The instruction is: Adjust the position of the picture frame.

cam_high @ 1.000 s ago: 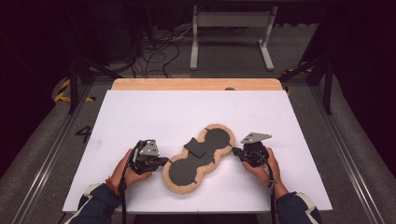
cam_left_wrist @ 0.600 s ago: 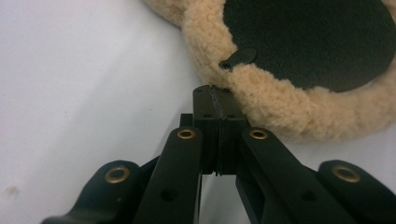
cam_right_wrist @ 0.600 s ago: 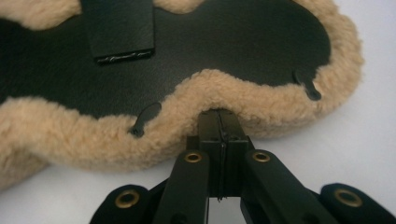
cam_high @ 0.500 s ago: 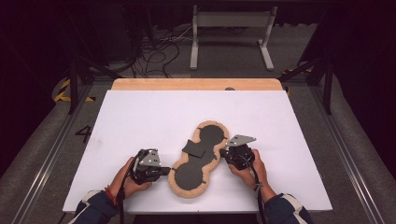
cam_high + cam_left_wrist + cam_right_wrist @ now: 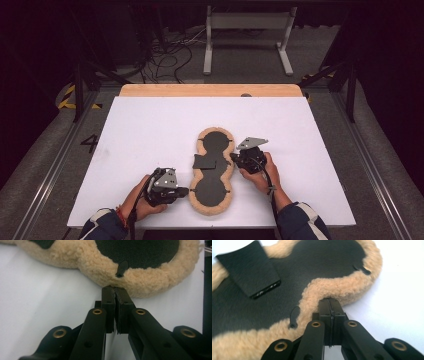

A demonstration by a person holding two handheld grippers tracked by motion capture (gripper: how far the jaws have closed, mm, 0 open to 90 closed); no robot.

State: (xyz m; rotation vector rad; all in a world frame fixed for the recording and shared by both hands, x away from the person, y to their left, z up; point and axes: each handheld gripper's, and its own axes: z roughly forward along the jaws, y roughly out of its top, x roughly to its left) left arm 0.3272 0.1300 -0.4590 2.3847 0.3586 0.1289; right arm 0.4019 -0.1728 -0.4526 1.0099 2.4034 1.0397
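At the left of the high view, the left gripper [image 5: 184, 190] lay low over the white table [image 5: 150, 135], held in the person's left hand [image 5: 142, 200], its tips pointing right at the lower lobe of the fleece pad [image 5: 212, 172]. In the left gripper view its jaws stood pressed together with nothing between them, the tips [image 5: 115, 291] right at the woolly tan rim of the pad [image 5: 100, 265], just below a small black tab [image 5: 121, 268] set at the edge of the dark inner face. The pad, a peanut-shaped piece with a black centre and a curly tan border, lay flat on the table between the two grippers, near the front edge, with a black flap [image 5: 206, 161] sticking out at its waist. To the right, the right gripper [image 5: 234, 159] met the pad at that narrow waist; in the right gripper view its jaws were likewise closed on nothing, the tips [image 5: 330, 302] against the fleece border [image 5: 329, 287], the flap [image 5: 249, 272] lying beyond at upper left
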